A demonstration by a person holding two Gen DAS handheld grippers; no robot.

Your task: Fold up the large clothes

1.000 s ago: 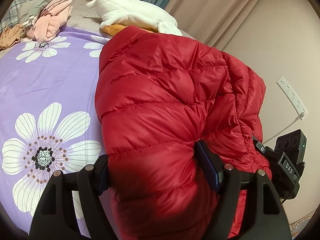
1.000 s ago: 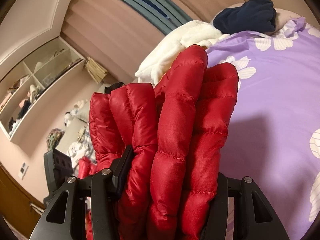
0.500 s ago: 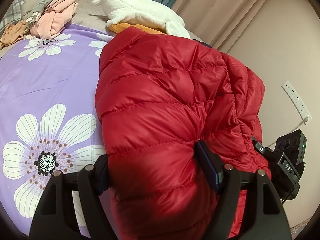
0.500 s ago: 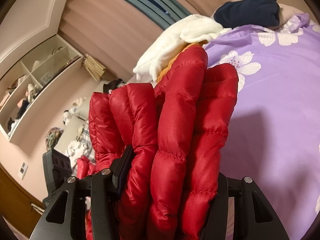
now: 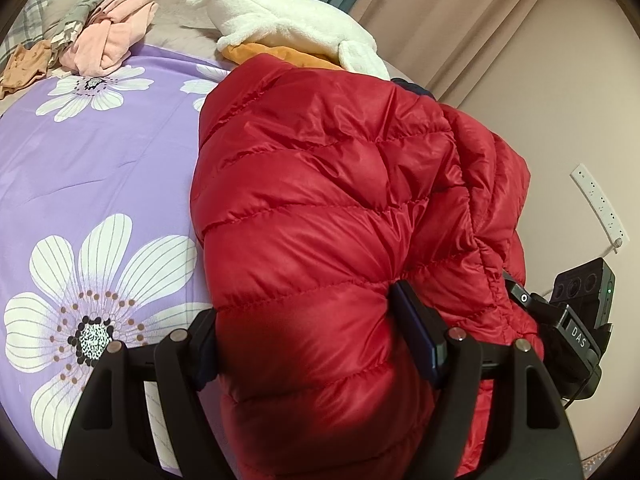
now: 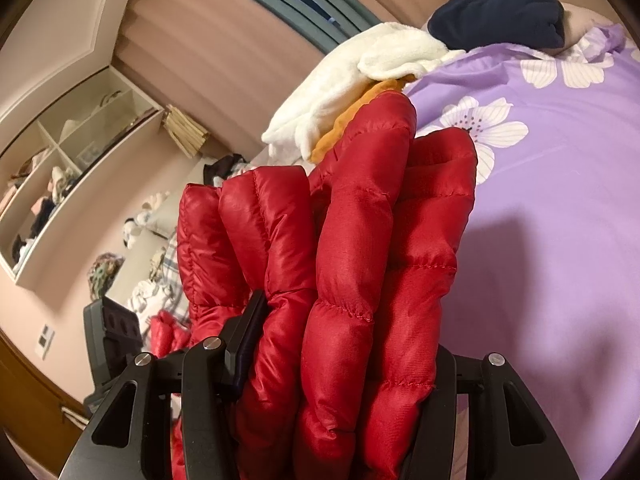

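My bedroom: bed under purple flower-print cotton sheet (image 5: 100, 168), pleated beige curtains (image 5: 440, 12), white open wall shelves (image 6: 76, 152).

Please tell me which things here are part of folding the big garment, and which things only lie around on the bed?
Part of the job:
red puffer jacket
left gripper, clamped on it
right gripper, clamped on it
purple floral bedspread, the work surface

Only lying about:
white fleece
orange garment
pink clothes
navy garment

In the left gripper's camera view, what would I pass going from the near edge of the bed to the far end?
left gripper clamping the red puffer jacket → orange garment → white fleece → curtain.
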